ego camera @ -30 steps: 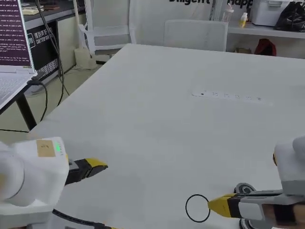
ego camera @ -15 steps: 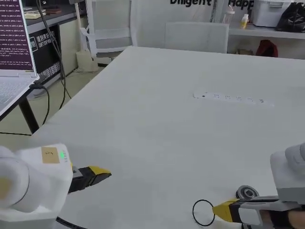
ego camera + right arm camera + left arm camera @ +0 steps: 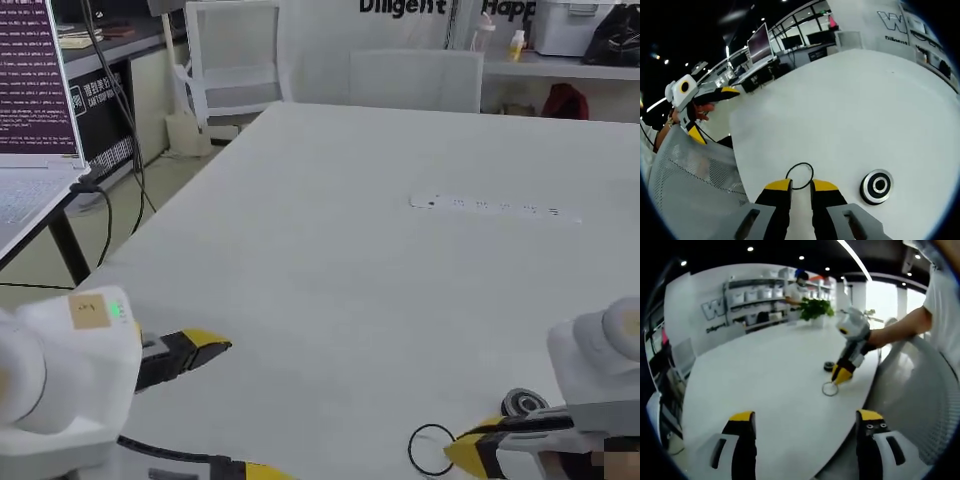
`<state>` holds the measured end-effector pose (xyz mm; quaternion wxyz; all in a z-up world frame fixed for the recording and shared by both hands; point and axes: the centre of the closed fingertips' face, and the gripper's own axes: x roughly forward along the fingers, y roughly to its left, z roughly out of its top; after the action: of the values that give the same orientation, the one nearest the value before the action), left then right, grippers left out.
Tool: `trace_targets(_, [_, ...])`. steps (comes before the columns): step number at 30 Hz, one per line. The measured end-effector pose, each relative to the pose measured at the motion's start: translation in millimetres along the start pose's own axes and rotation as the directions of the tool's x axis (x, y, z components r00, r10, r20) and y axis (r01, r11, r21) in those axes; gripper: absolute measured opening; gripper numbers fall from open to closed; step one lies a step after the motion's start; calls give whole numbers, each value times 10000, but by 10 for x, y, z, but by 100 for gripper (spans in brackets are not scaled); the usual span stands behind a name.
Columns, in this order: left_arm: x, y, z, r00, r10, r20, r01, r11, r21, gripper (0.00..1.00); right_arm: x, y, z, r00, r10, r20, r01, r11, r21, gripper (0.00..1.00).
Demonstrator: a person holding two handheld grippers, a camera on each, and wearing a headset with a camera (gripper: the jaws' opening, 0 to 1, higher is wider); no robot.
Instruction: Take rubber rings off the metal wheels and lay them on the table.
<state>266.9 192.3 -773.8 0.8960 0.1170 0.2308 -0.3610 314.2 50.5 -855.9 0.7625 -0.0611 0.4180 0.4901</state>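
Observation:
A thin black rubber ring [image 3: 430, 449] lies low over the white table [image 3: 330, 250] near its front edge. My right gripper [image 3: 468, 452] has its yellow tips at the ring's right side. In the right gripper view the jaws are nearly together, and the near arc of the ring [image 3: 800, 176] sits between the fingertips [image 3: 778, 186]. A round metal wheel [image 3: 523, 402] rests flat on the table just right of the ring, bare of rubber, wheel [image 3: 876, 186]. My left gripper [image 3: 805, 417] hovers wide open and holds nothing, left gripper [image 3: 205, 347]. It faces the ring [image 3: 830, 388].
A white power strip [image 3: 495, 207] lies mid-table, farther back. White chairs [image 3: 415, 78] stand at the far edge, and a screen on a desk [image 3: 35, 80] is to the left. A grey mesh chair back [image 3: 695, 185] is close behind the near edge.
The head view has shifted slightly. The right gripper and ring stay beside the wheel, a touch lower in the picture. The left gripper holds about the same place.

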Motion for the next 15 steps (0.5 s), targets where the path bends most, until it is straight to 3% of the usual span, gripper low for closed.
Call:
trace_targets(8, [-29, -57, 10, 9999, -21, -127, 25, 9996, 270, 83, -25, -18, -4, 9999, 13, -123, -11, 9999, 111, 23])
trace_targets(15, [-97, -26, 34, 9998, 206, -42, -205, 9994, 273, 83, -141, -71, 142, 9989, -100, 466, 85, 9995, 320, 26])
